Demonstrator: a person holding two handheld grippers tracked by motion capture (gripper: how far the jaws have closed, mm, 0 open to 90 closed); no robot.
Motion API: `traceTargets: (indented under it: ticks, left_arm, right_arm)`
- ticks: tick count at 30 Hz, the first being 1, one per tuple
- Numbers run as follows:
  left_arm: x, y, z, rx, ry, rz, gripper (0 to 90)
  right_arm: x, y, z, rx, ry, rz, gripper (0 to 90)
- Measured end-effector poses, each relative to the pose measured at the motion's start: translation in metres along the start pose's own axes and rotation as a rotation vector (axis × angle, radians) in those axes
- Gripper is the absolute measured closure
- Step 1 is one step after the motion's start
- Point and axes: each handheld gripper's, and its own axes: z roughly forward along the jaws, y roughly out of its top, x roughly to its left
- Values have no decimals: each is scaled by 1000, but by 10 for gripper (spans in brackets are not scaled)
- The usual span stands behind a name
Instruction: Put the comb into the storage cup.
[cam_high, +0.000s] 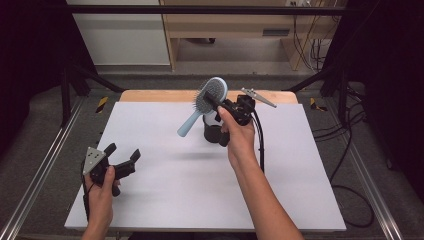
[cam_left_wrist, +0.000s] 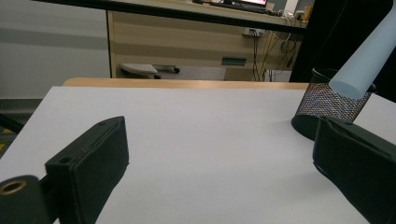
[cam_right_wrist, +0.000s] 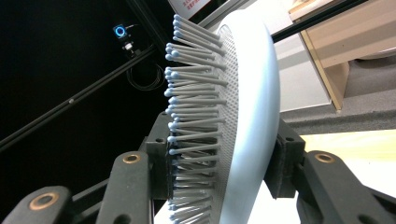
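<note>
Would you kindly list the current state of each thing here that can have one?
Hairbrush: lifted off the table, tilted, head up, clamped at the head, handle pointing down-left.
Right gripper: shut on the hairbrush, jaws pressing bristle side and back.
Left gripper: open, nothing between the jaws, low over the table.
Mesh cup: upright on the white table; whether anything is inside cannot be told.

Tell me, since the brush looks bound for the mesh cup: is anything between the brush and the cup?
Nothing visible. The right gripper holds the brush by its head above the cup, handle end slanting down beside its rim.
</note>
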Motion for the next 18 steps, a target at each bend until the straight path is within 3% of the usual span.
traceTargets:
  ticks: [18]
  left_arm:
    - [-3,0,0,2,-7,9,36]
  right_arm:
    - [-8,16,4,-26,-32,5,535]
